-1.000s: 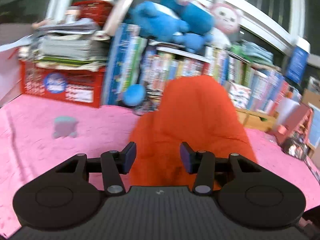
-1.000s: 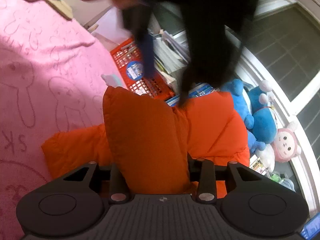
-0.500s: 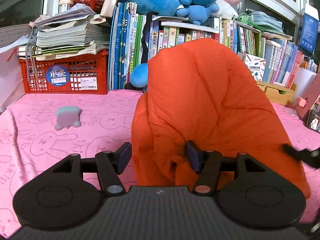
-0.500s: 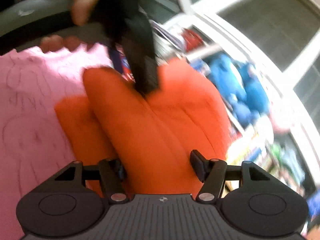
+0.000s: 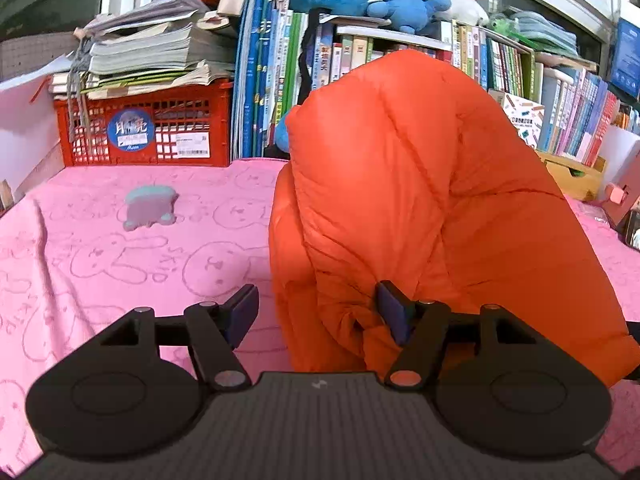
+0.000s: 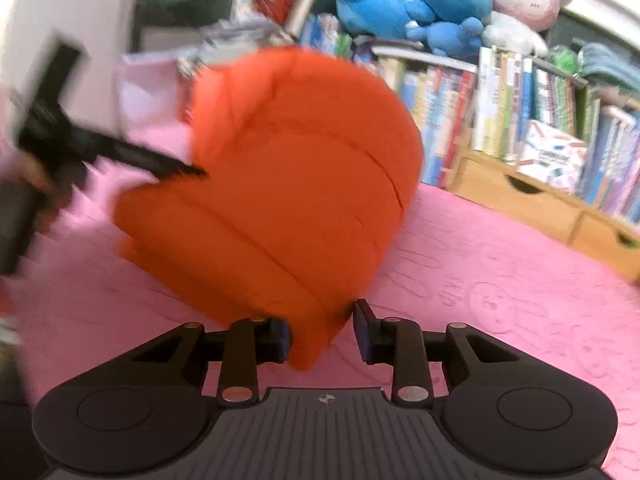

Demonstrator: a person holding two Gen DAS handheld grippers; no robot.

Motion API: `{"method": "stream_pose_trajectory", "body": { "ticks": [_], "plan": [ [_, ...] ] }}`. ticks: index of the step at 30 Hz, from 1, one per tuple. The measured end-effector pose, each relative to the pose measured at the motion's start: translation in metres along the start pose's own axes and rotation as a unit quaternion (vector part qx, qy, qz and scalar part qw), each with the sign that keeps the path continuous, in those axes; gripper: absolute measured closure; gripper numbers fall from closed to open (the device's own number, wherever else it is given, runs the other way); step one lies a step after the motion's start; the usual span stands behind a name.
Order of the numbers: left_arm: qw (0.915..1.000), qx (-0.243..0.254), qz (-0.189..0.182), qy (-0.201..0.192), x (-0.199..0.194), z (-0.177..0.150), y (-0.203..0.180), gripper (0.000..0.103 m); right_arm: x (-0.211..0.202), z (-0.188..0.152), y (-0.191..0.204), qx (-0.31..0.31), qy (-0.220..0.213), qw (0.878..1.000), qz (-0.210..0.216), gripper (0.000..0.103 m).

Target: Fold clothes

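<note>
The orange padded garment (image 5: pixel 420 200) stands bunched on the pink blanket (image 5: pixel 120 260). The left gripper (image 5: pixel 318 314) angles downward; its jaws have just been opening and stand apart, the right-hand pad against the fabric. The right gripper (image 6: pixel 322 338) (view blurred) has just been closing around the garment's lower corner; whether it grips, I cannot tell.

One orange puffy garment (image 5: pixel 420 200), centre frame. One red crate (image 5: pixel 144 128), upper left. One grey-blue toy (image 5: pixel 150 206), left. Two grippers.
</note>
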State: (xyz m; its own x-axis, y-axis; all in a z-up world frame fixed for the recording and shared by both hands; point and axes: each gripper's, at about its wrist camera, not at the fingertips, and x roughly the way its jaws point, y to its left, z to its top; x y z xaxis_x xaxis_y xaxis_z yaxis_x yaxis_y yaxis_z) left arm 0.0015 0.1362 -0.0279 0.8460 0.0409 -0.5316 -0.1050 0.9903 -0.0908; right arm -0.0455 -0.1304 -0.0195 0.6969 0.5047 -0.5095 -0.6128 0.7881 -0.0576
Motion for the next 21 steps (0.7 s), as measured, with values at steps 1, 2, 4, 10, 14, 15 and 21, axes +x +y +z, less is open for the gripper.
{"method": "stream_pose_trajectory", "body": {
  "ticks": [1, 2, 4, 10, 14, 15, 21],
  "plan": [
    [1.0, -0.005, -0.002, -0.001, 0.0, 0.0, 0.001, 0.037, -0.009, 0.007, -0.006, 0.002, -0.015, 1.0, 0.016, 0.071],
    [1.0, -0.008, -0.006, -0.001, 0.001, -0.001, 0.001, 0.037, -0.017, 0.016, -0.011, 0.002, -0.031, 0.999, 0.027, 0.069],
    [0.9999, -0.013, -0.007, -0.003, 0.002, -0.002, -0.001, 0.037, -0.021, 0.044, -0.017, 0.006, -0.072, 0.997, 0.036, 0.066],
    [0.9992, -0.037, -0.016, -0.004, 0.002, -0.005, 0.004, 0.037, 0.049, 0.132, -0.012, -0.04, -0.128, 0.991, 0.013, 0.065],
    [0.9992, -0.038, -0.012, -0.006, 0.003, -0.006, 0.004, 0.037, 0.12, 0.169, 0.007, -0.064, -0.106, 0.992, 0.025, 0.067],
    [0.9993, -0.036, -0.009, -0.007, 0.003, -0.007, 0.004, 0.037, 0.135, 0.174, 0.013, -0.073, -0.1, 0.992, 0.023, 0.067],
    [0.9995, -0.029, 0.002, -0.014, 0.006, -0.009, 0.006, 0.035, 0.185, 0.159, 0.032, -0.108, -0.049, 0.993, 0.005, 0.067]
  ]
}}
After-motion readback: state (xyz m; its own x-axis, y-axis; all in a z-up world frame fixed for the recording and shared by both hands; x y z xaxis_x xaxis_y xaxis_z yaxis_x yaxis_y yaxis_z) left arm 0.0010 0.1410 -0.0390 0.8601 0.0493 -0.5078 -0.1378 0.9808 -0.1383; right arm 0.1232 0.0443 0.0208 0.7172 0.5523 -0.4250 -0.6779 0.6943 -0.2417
